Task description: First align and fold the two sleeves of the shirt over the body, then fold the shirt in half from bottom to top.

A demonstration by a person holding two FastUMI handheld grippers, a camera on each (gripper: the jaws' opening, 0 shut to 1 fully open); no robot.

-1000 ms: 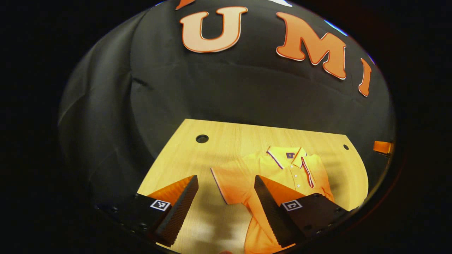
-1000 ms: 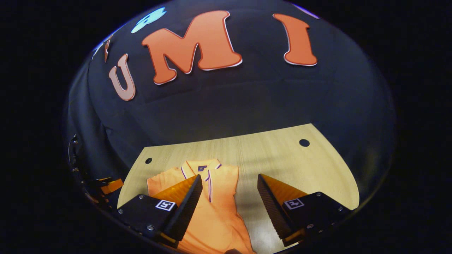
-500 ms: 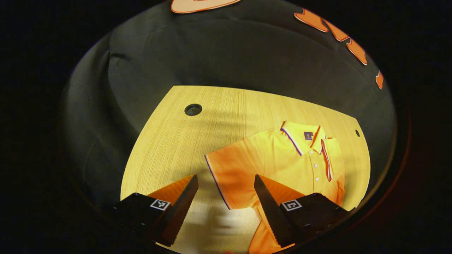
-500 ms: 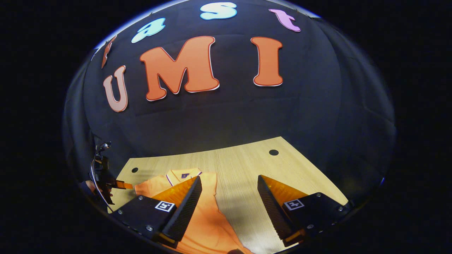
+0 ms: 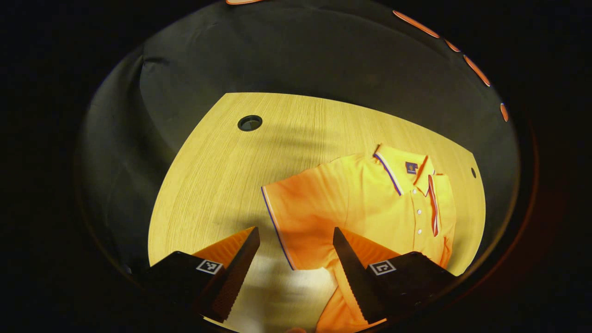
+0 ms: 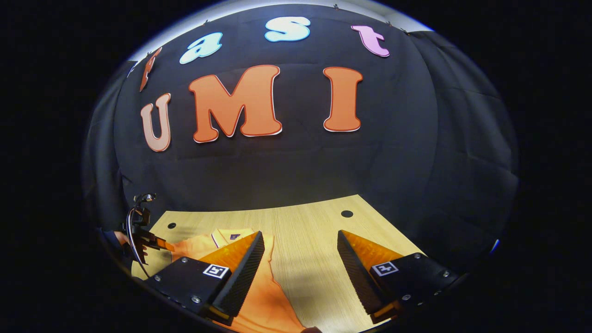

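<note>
On the desk (image 5: 217, 162) the shirt (image 5: 365, 203) is lying flat, its collar label unreadable; left tongs (image 5: 296, 240) and right tongs (image 6: 300, 243) are hovering above it, gaping wide, holding nothing.

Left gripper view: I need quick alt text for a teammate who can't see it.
An orange polo shirt lies face up on a wooden table, one short sleeve spread out flat, collar toward the far edge. The left gripper, open, hovers with its fingers straddling the sleeve's striped cuff.

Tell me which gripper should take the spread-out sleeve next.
Left. The left gripper is open with the polo shirt's outspread sleeve between its fingers; the right gripper, also open, faces bare table.
</note>
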